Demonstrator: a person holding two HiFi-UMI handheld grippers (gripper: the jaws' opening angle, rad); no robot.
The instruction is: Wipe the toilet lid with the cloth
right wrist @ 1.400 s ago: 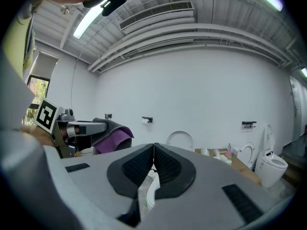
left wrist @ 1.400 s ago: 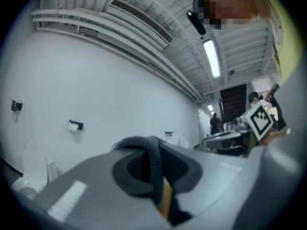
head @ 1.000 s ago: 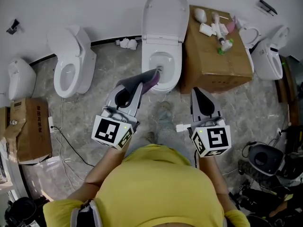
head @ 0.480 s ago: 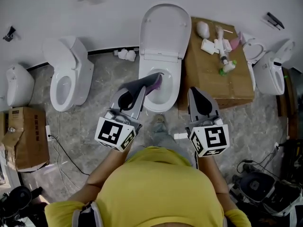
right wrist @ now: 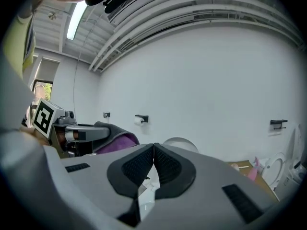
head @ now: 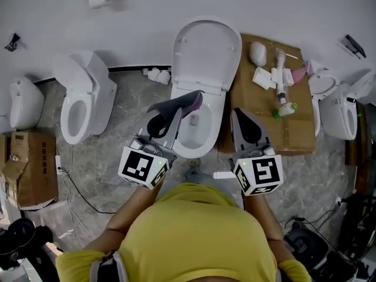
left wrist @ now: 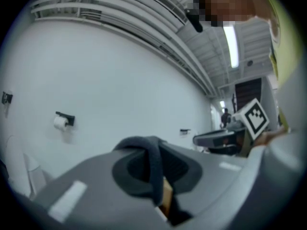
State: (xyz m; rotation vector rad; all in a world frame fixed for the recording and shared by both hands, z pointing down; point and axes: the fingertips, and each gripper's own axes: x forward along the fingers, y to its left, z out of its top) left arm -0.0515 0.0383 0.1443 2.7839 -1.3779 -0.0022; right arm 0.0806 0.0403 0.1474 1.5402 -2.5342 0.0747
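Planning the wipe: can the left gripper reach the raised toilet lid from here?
Probably yes. The left gripper, shut on the cloth, hangs over the open bowl, facing the raised lid, with nothing between them. The right gripper sits off to the side, clear of that path.

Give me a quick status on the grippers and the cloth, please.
Left gripper shut on purple cloth. Right gripper shut, empty. Toilet lid up, cloth not on it yet. Nothing between them.

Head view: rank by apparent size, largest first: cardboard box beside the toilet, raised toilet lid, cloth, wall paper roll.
1. cardboard box
2. toilet lid
3. cloth, though it is nearer the camera, which flatters it
4. paper roll
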